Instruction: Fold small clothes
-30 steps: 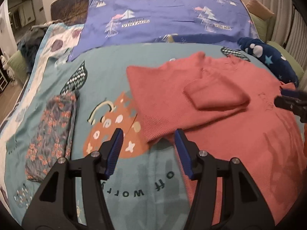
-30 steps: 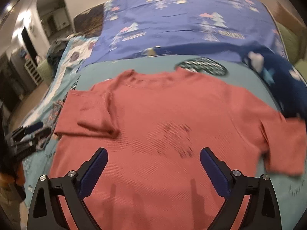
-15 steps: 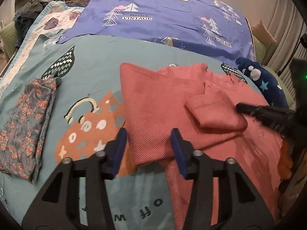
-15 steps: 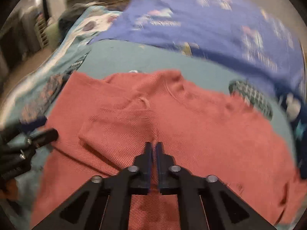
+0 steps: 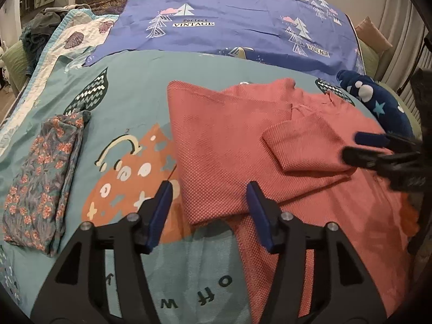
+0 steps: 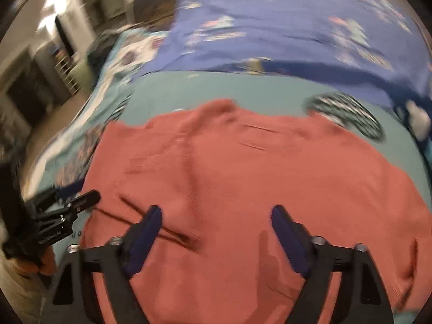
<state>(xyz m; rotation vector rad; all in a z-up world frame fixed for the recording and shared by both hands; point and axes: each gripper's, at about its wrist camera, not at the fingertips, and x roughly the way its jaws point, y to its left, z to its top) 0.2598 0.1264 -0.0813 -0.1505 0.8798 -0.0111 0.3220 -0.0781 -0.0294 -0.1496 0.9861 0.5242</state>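
Note:
A coral-red knit top [image 5: 232, 145] lies flat on the teal bedspread [image 5: 129, 113], its left side and sleeve [image 5: 305, 145] folded in over the body. My left gripper [image 5: 209, 208] is open and empty, hovering over the folded flap's lower left corner. My right gripper [image 6: 216, 229] is open and empty above the middle of the top [image 6: 243, 175]; that view is blurred. The right gripper also shows in the left wrist view [image 5: 378, 151], by the folded sleeve. The left gripper shows at the left edge of the right wrist view [image 6: 62, 216].
A folded floral garment [image 5: 46, 183] lies at the left of the bedspread. A purple tree-print sheet [image 5: 229, 19] covers the far end of the bed. A navy star-print cloth [image 5: 378, 102] lies at the right. The bed's left edge drops to the floor.
My right gripper was shut half a second ago and is now open, and it has shifted over the top. My left gripper stayed open and moved slightly closer to the folded flap.

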